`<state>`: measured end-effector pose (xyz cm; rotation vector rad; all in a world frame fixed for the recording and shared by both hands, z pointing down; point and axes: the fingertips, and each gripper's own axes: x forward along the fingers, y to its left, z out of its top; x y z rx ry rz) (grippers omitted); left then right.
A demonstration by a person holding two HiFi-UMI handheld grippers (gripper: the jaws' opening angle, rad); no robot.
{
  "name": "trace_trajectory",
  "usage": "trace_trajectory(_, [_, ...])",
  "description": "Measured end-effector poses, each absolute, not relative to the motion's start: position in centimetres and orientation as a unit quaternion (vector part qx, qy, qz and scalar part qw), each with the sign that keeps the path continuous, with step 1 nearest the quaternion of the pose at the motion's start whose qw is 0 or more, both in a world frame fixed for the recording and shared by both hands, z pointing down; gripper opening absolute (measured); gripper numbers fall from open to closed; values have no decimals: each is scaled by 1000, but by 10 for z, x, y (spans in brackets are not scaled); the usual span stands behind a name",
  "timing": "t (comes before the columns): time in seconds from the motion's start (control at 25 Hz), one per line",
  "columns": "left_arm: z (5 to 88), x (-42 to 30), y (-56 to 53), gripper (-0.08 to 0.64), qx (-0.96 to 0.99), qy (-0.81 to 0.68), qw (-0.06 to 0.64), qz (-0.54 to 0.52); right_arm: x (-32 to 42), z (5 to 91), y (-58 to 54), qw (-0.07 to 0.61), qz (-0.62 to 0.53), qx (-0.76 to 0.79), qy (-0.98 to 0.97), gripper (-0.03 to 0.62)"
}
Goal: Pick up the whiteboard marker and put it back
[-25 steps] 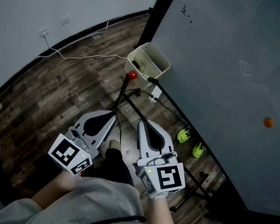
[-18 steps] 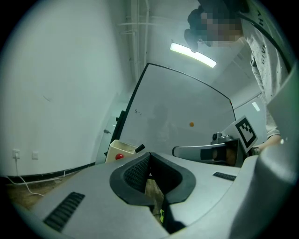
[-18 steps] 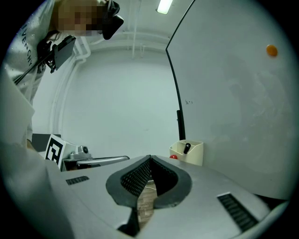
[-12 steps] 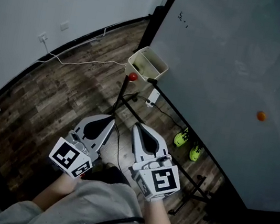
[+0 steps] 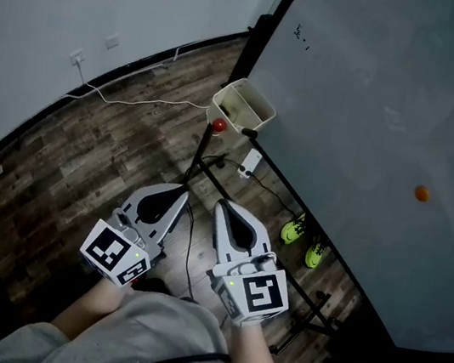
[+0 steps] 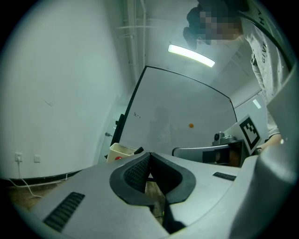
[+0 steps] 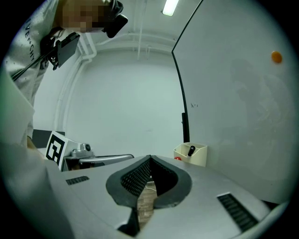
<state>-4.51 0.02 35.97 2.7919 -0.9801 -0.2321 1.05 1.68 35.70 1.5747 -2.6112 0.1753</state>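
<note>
A black whiteboard marker (image 7: 191,150) stands tilted in a cream holder box (image 7: 192,155) at the whiteboard's lower left corner. The head view shows that box (image 5: 242,106) out ahead of both grippers. My left gripper (image 5: 182,193) and right gripper (image 5: 220,206) are held side by side over the wooden floor, pointing towards the box. Both are shut with nothing between the pads. In the left gripper view the box (image 6: 122,151) sits just past the shut left gripper (image 6: 149,161). The right gripper (image 7: 150,164) is likewise well short of the box.
The big whiteboard (image 5: 376,115) fills the right, with an orange magnet (image 5: 421,193) on it. A red knob (image 5: 217,124) and the black stand legs (image 5: 211,174) are below the box. A white power strip (image 5: 250,161), a floor cable (image 5: 137,99) and green shoes (image 5: 303,239) lie nearby.
Both grippers have shifted only slightly, the right one edging towards the left. The person's foot between them has gone out of sight. Both jaws stay shut.
</note>
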Motion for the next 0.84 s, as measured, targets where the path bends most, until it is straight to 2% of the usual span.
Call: trace_trajectory(0.84, [352,-18,51,14,927,-357,90,-71,31,348,63,42,49,477,-877,18])
